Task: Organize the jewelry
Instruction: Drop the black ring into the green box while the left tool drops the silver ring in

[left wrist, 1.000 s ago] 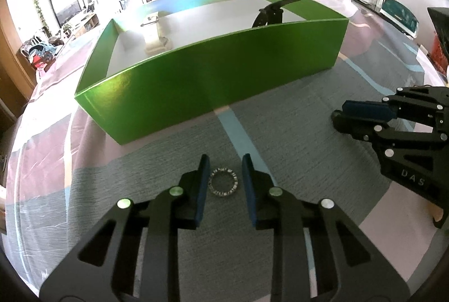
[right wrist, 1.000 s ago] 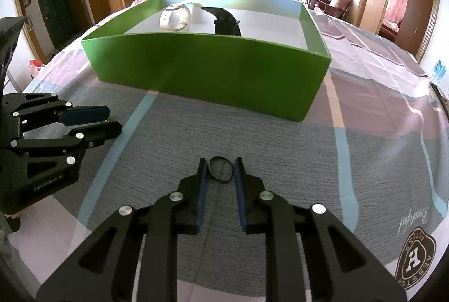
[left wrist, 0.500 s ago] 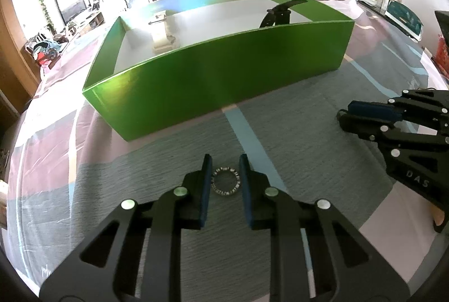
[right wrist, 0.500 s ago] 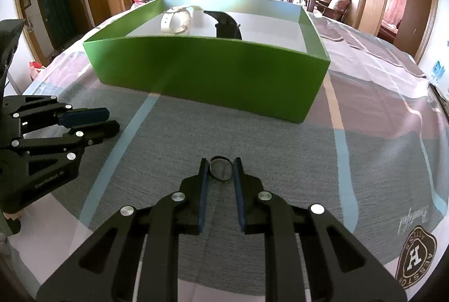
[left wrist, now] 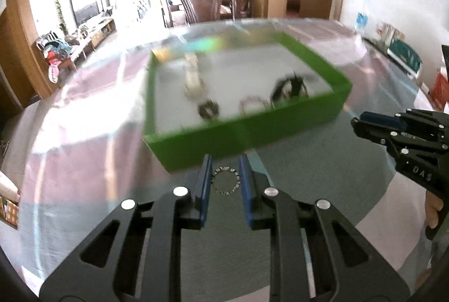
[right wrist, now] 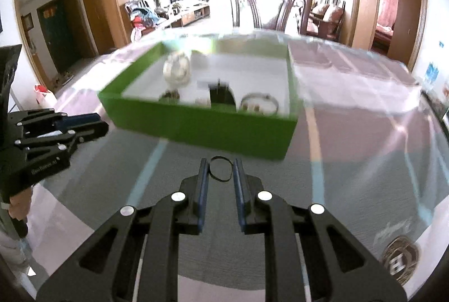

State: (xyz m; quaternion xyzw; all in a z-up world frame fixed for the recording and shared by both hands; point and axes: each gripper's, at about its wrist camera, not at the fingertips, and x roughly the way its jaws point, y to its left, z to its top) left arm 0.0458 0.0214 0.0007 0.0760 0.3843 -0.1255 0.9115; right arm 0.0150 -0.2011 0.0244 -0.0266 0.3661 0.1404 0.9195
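My left gripper [left wrist: 224, 160] is shut on a small beaded ring [left wrist: 226, 169], held clear of the cloth between its blue pads. In the same way my right gripper [right wrist: 220, 163] is shut on a thin black ring [right wrist: 221, 180]. Ahead of both stands a green box [left wrist: 252, 136] [right wrist: 210, 128] with a white floor. It holds a white watch [left wrist: 192, 74], a black piece [left wrist: 289, 86], a dark bracelet [left wrist: 208, 109] and a bangle [right wrist: 259, 102]. Each gripper shows at the edge of the other's view, the right gripper [left wrist: 357, 123] and the left gripper [right wrist: 102, 126].
The table wears a striped grey, pink and blue cloth [right wrist: 350, 161]. A carved wooden chair [right wrist: 269, 7] stands behind its far edge. A hand [left wrist: 432, 206] grips the right tool at the frame's right side.
Both grippers have risen from the cloth with their rings still between the pads, so the box's inside now shows from higher up. The left jaws narrowed onto the beaded ring first.
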